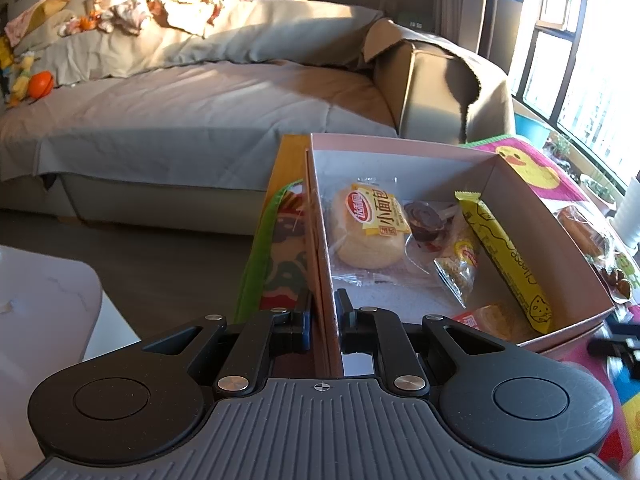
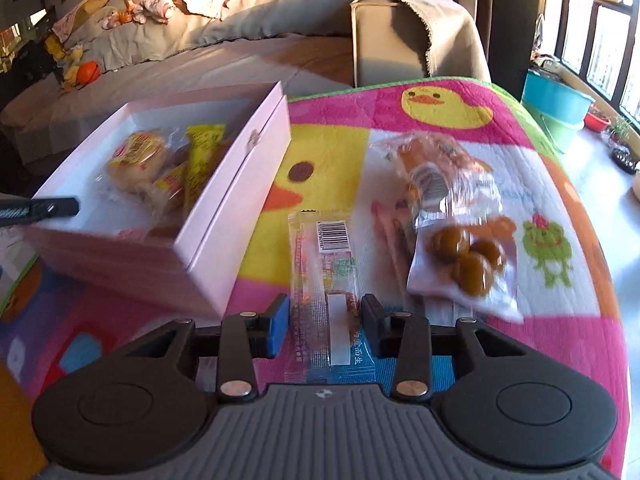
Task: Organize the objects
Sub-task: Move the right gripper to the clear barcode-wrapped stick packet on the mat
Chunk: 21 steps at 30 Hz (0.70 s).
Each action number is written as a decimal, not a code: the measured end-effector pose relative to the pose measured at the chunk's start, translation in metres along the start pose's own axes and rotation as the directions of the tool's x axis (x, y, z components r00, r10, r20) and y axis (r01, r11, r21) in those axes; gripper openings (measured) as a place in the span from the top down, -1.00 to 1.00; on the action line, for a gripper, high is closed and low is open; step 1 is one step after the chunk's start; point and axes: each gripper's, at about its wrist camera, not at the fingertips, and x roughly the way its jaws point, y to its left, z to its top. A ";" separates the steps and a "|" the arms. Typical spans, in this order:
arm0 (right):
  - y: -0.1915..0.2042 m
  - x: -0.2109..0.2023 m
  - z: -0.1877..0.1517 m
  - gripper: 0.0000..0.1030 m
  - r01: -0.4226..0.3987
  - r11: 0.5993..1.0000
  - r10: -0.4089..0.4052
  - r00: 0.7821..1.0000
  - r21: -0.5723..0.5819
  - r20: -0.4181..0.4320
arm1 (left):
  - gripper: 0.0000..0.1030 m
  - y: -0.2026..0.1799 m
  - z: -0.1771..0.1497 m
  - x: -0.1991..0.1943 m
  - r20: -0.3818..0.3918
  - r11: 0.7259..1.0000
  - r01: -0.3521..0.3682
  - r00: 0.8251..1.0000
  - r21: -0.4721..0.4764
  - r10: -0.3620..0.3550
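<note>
The right gripper (image 2: 324,316) straddles a clear snack packet (image 2: 322,280), jaws not visibly pressing it, on the bright duck mat (image 2: 320,152). The left gripper (image 1: 323,314) pinches the pink box (image 1: 400,152) wall, snacks inside; grey sofa (image 1: 200,112) beyond.

Matt pink cardboard box (image 2: 224,216); glossy plastic wrappers (image 2: 324,264); seemingly fleecy cloth mat (image 2: 328,160).
</note>
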 end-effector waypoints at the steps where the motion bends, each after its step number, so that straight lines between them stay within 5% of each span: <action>1: 0.001 -0.005 -0.005 0.26 -0.010 1.000 0.010 1.000 0.004 -0.011 | 0.73 0.000 0.000 0.000 0.000 1.000 0.000 1.000 0.000 0.000; 10: 0.010 -0.044 -0.044 0.22 -0.029 0.999 0.031 0.997 0.024 -0.069 | 0.73 -0.001 0.002 0.001 0.004 1.000 0.002 1.000 -0.002 -0.002; 21: 0.033 -0.023 -0.031 -0.17 0.008 0.999 -0.010 0.999 -0.047 -0.041 | 0.73 0.000 0.000 0.001 0.007 1.000 0.008 1.000 0.002 -0.008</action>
